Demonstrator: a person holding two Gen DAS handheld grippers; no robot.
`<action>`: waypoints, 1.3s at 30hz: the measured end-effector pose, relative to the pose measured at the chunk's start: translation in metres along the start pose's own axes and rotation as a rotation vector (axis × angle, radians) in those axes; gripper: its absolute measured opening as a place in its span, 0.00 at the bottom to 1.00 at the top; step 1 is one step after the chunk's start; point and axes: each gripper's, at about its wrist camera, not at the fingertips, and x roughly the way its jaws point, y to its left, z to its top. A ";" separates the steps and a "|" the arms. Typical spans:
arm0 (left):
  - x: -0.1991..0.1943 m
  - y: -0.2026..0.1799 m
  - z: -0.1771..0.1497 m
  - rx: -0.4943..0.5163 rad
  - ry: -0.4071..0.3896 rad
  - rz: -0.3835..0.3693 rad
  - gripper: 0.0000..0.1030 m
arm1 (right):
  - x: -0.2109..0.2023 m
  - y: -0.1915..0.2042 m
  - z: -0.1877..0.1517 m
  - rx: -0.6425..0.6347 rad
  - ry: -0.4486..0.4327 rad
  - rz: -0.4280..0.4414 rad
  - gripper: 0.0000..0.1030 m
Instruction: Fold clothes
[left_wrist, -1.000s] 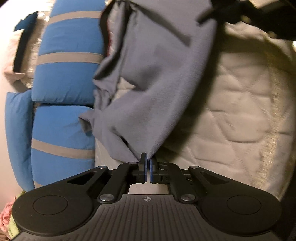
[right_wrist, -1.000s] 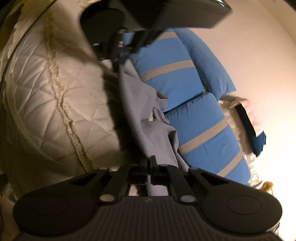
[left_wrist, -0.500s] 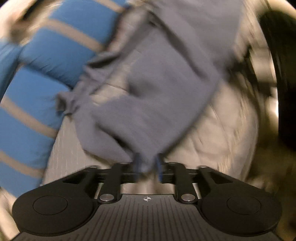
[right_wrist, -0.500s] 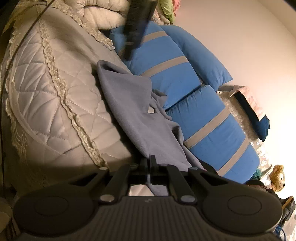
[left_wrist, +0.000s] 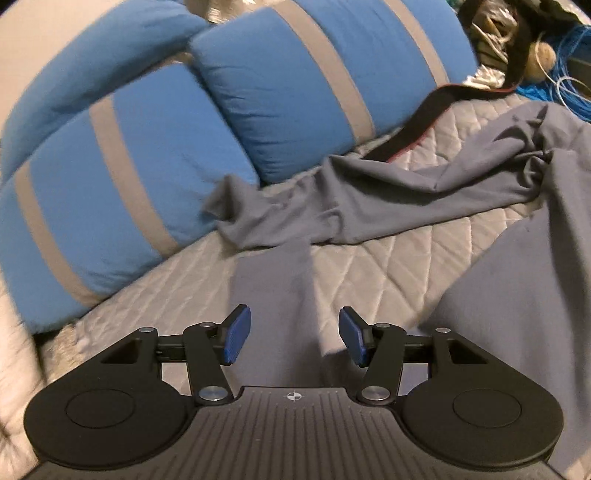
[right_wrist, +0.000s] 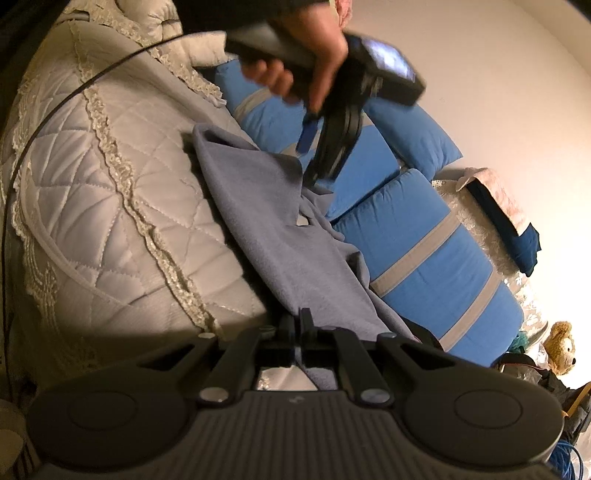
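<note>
garment (left_wrist: 388, 199) on quilt (left_wrist: 406, 266) | pillows (left_wrist: 122, 177) behind (touching garment)

Blue cushions (left_wrist: 122, 177) block beyond open quilt (left_wrist: 388, 266).

Grey garment (right_wrist: 280, 236) on quilted bed (right_wrist: 122, 206), edge in right hand-held gripper (right_wrist: 297, 325), jaws opening; blue cushions (right_wrist: 424, 251) w/ stripes behind.

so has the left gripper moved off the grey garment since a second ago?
Yes. The left gripper let go of the grey garment and swung toward the blue striped cushions, which now fill its view; its fingers are opening, nothing pinched.
</note>
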 end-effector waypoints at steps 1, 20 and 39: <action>0.010 -0.004 0.003 0.020 0.022 0.001 0.50 | 0.000 0.001 -0.001 -0.002 -0.005 -0.003 0.08; 0.066 0.021 -0.010 -0.178 0.120 -0.013 0.20 | -0.002 -0.001 -0.004 0.017 -0.020 0.004 0.08; -0.031 0.120 -0.081 -0.644 0.078 0.283 0.03 | -0.001 -0.012 -0.001 0.049 -0.010 0.027 0.09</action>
